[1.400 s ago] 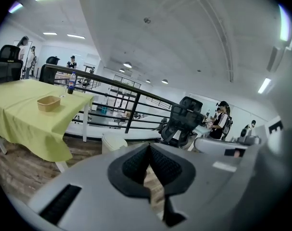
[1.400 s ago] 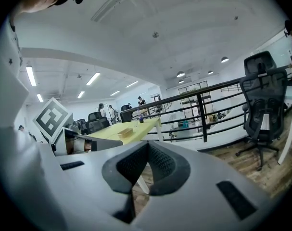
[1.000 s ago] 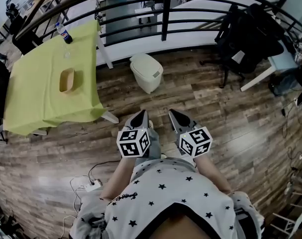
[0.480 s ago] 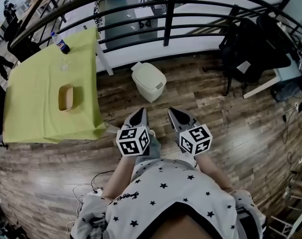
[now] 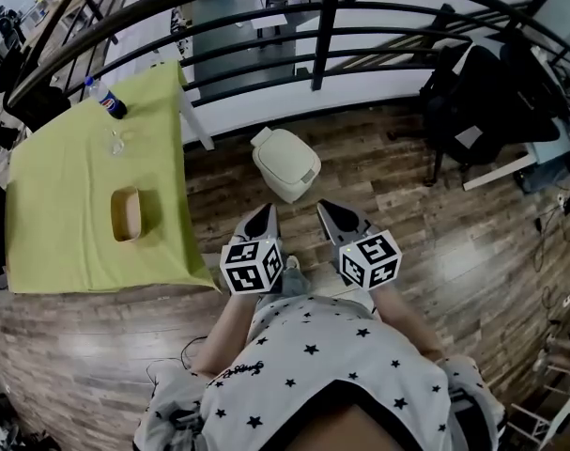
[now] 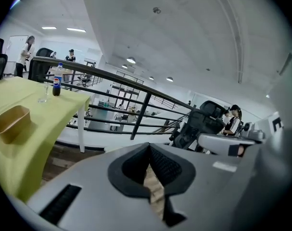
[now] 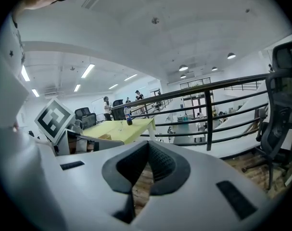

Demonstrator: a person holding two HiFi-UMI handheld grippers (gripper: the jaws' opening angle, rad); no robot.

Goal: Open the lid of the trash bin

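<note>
The trash bin (image 5: 286,163), lid down, is found on the floor (image 5: 435,238) beyond both grippers, untouched. The left gripper (image 5: 263,218) and right gripper (image 5: 332,216) are pressed shut, empty. The bottle (image 5: 106,102) label cannot be read.

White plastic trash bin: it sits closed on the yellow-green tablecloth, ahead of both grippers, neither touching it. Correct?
No. The head view shows the white plastic trash bin on the wooden plank floor beside the yellow-green tablecloth, not on it. It is closed, ahead of the left gripper and right gripper, neither touching it.
</note>
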